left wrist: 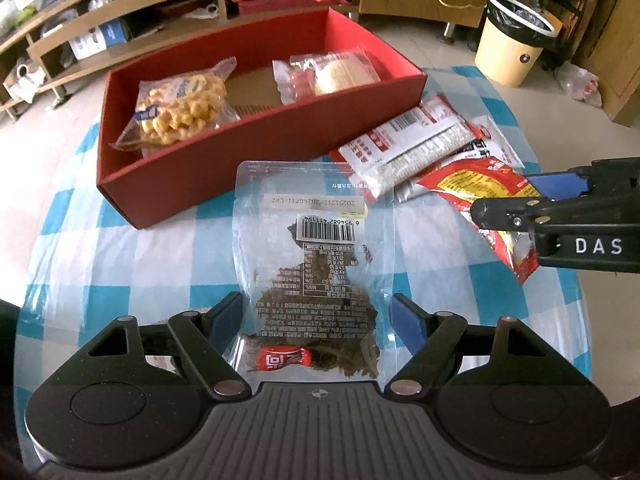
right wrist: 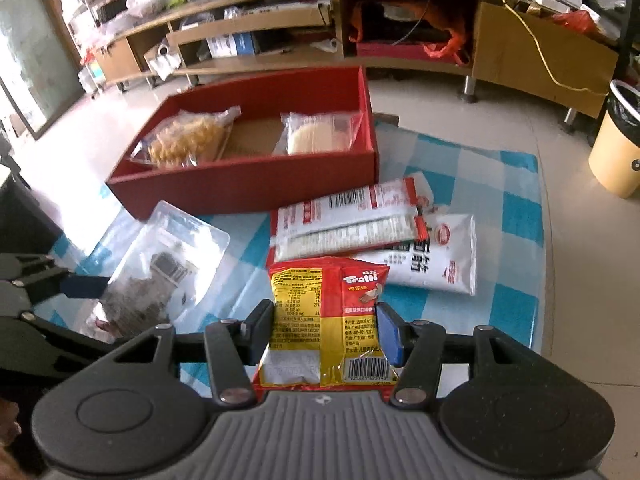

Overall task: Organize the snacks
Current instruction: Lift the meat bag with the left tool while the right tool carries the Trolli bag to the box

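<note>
A red box point(left wrist: 200, 168) stands on the checked tablecloth; it also shows in the right wrist view point(right wrist: 248, 184). It holds a bag of yellow puffs point(left wrist: 180, 108) and a clear pack with a pale cake point(left wrist: 340, 74). My left gripper point(left wrist: 316, 320) has its jaws wide around a clear bag of dark dried snack point(left wrist: 312, 256), fingers at the bag's edges. My right gripper point(right wrist: 324, 328) is closed on a red and yellow Trolli packet point(right wrist: 320, 312), also seen in the left wrist view point(left wrist: 480, 196). Two white and red packets point(right wrist: 352, 220) lie beside the box.
A blue and white checked cloth point(left wrist: 120, 248) covers the round table. A cream bin point(left wrist: 512, 40) stands on the floor at the right. A low wooden TV shelf point(right wrist: 280, 24) runs behind the table.
</note>
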Motion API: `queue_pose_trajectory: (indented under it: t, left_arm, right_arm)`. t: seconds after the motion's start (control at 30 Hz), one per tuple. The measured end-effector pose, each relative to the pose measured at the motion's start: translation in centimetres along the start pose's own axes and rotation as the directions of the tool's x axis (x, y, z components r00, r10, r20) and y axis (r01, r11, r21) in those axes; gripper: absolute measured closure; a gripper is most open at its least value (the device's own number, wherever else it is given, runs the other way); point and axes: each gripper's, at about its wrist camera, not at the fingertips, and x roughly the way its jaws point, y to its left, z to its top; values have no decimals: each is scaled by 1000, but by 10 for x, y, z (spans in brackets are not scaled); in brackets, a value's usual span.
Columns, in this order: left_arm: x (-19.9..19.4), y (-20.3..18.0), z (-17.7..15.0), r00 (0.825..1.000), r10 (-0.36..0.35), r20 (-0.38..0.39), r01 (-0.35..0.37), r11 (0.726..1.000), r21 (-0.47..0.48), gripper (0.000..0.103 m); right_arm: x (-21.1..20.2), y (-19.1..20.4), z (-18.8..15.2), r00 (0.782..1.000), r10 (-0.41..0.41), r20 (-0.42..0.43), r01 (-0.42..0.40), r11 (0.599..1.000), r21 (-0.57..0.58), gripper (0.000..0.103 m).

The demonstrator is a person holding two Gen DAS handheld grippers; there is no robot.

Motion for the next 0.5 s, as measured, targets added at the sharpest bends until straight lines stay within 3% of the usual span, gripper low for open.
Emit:
queue_pose_trajectory:
  t: [0.5]
  left_arm:
    - [-11,0,11,998,26,65,-26,1000,3,20]
  right_arm:
    - [-9,3,14,998,29,55,-30,1000,8,49]
